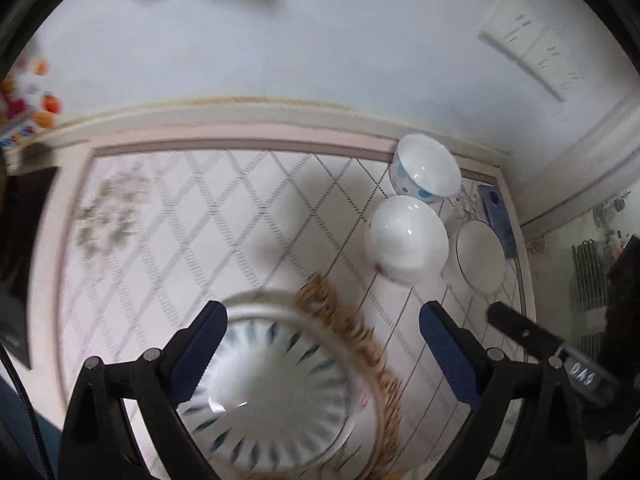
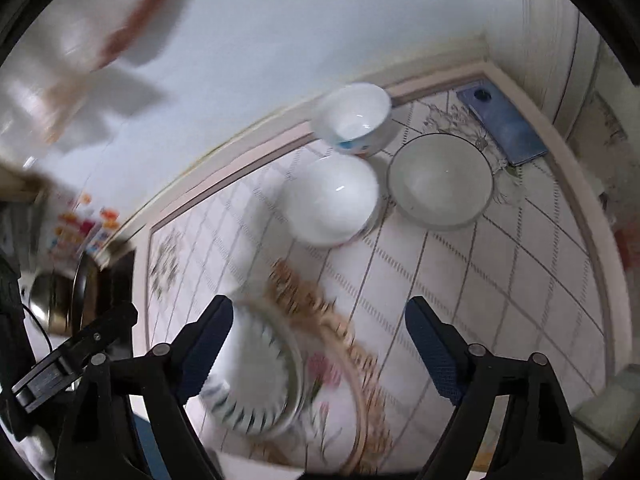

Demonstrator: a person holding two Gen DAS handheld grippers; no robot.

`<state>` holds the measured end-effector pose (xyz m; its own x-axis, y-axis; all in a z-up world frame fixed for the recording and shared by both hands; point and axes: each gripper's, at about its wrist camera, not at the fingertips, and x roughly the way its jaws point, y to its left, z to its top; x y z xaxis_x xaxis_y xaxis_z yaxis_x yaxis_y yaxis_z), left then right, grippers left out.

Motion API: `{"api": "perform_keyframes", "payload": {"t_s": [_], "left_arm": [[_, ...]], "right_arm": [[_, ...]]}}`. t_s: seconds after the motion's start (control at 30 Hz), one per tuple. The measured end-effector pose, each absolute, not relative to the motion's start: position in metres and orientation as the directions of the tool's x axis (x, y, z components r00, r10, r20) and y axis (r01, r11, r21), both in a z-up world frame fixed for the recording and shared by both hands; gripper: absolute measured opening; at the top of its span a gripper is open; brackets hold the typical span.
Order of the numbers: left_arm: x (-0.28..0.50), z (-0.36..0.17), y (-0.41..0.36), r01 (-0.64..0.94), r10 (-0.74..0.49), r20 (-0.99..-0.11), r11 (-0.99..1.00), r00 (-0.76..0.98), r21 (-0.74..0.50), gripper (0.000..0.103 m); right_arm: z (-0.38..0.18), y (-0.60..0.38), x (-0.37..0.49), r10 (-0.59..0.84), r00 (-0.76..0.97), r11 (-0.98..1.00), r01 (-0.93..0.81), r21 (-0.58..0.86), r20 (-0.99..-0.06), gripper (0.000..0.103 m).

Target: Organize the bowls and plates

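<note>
Left gripper [image 1: 320,344]: jaws spread wide, nothing pinched, hanging over the clear glass bowl with dark radial stripes [image 1: 272,396]. That bowl sits on a large plate with a tan patterned rim and pink flower print [image 2: 352,364], near edge of the table with the white diamond-grid cloth [image 1: 200,220]. Both blurred, so I can't tell whether the bowl is centred on the plate.

Right gripper [image 2: 320,344]: also spread, empty, above the same bowl-and-plate pair.

Further right, toward the back corner: plain white glossy bowl [image 2: 332,204], touching or just beside a white bowl with blue dots on its outside [image 2: 356,120] behind it. Beside them, a shallow clear glass dish with a dark rim line [image 2: 440,180], then a blue phone [image 2: 504,128] at the corner.

Progress: early, by my read. Three pieces loose and unstacked; only the striped bowl rests on a plate. Sorting bowls together and plates together is still left.
</note>
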<state>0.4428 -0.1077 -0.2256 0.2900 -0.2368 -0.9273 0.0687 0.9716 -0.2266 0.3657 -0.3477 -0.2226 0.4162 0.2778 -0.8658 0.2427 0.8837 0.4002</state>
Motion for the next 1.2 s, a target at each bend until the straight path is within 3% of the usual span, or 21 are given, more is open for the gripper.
{"api": "perform_keyframes", "payload": {"t_s": [0.17,0.33,0.4,0.47,0.57,0.87,1.2], "left_arm": [[0.505,-0.282,-0.142,0.047,-0.266,-0.947,0.964,0.182,-0.262,0.087],[0.535,-0.322,-0.169,0.079,-0.299,-0.950,0.953,0.093,-0.292,0.083],[0.542,-0.333,-0.179,0.112,-0.300,-0.952,0.950,0.068,-0.291,0.071],[0.547,-0.342,-0.187,0.145,-0.310,-0.950,0.942,0.039,-0.302,0.037],[0.546,-0.345,-0.189,0.184,-0.290,-0.956,0.943,0.050,-0.277,0.024],[0.506,-0.324,-0.180,0.243,-0.295,-0.952,0.932,0.076,-0.270,0.020],[0.405,-0.309,-0.185,0.277,-0.322,-0.946,0.912,0.028,-0.302,0.020]], "right_arm": [[-0.281,-0.371,0.428,0.339,0.345,0.854,0.278,0.440,-0.875,0.072],[-0.324,-0.369,0.461,0.354,0.275,0.862,0.275,0.426,-0.894,0.057],[-0.339,-0.367,0.469,0.359,0.250,0.858,0.291,0.423,-0.899,0.038],[-0.349,-0.365,0.476,0.346,0.229,0.861,0.308,0.405,-0.910,0.027],[-0.354,-0.361,0.478,0.310,0.245,0.867,0.324,0.379,-0.919,0.022],[-0.342,-0.346,0.466,0.262,0.278,0.895,0.288,0.341,-0.924,0.021],[-0.315,-0.350,0.383,0.280,0.239,0.915,0.227,0.334,-0.930,0.021]]}}
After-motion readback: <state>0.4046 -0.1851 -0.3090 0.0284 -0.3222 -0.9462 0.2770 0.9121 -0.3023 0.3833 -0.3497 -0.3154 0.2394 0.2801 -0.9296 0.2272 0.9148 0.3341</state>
